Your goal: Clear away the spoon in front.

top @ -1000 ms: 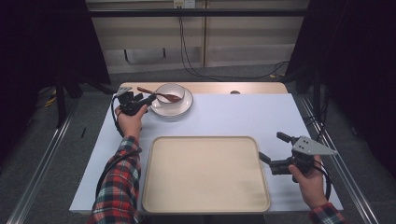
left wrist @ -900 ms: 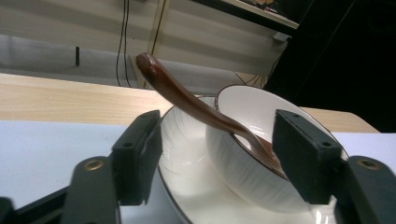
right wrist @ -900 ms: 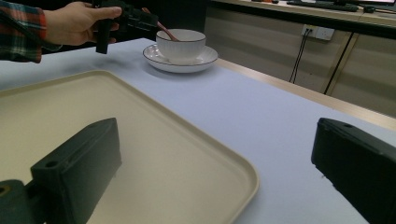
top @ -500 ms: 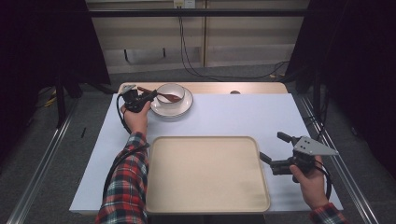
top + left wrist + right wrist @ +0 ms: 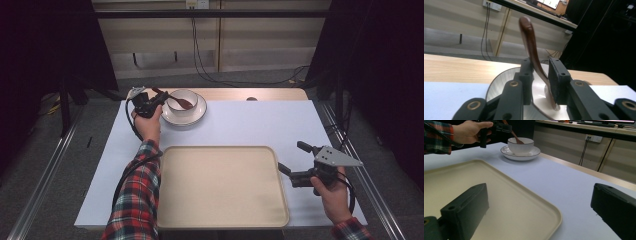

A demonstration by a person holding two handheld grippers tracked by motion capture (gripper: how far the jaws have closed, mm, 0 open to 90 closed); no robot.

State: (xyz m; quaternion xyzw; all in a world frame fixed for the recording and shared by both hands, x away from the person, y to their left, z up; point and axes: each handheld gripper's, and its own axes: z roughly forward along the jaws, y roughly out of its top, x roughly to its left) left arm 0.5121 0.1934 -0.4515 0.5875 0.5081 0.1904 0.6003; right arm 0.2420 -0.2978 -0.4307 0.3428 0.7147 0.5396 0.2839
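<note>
A white bowl [image 5: 176, 96] stands on a white plate [image 5: 200, 114] at the far left of the table, and a brown spoon [image 5: 182, 103] lies in the bowl with its handle pointing left. My left gripper [image 5: 159, 97] is at the bowl's left rim. In the left gripper view its jaws are closed in on the spoon [image 5: 530, 42], whose handle runs slantwise between them and touches both. My right gripper [image 5: 291, 157] stands open at the right edge of the beige tray [image 5: 220, 185], with nothing between its jaws. The right gripper view shows the bowl [image 5: 520, 146] far off.
The tray [image 5: 499, 202] lies bare at the near middle of a pale sheet [image 5: 260, 122] that covers the table. A bare wooden strip [image 5: 270, 94] runs along the far edge. Dark curtains stand on both sides, and cables hang at the back wall.
My left gripper has moved right, up to the bowl, and its jaws now sit around the spoon's handle. The right gripper has stayed where it was.
</note>
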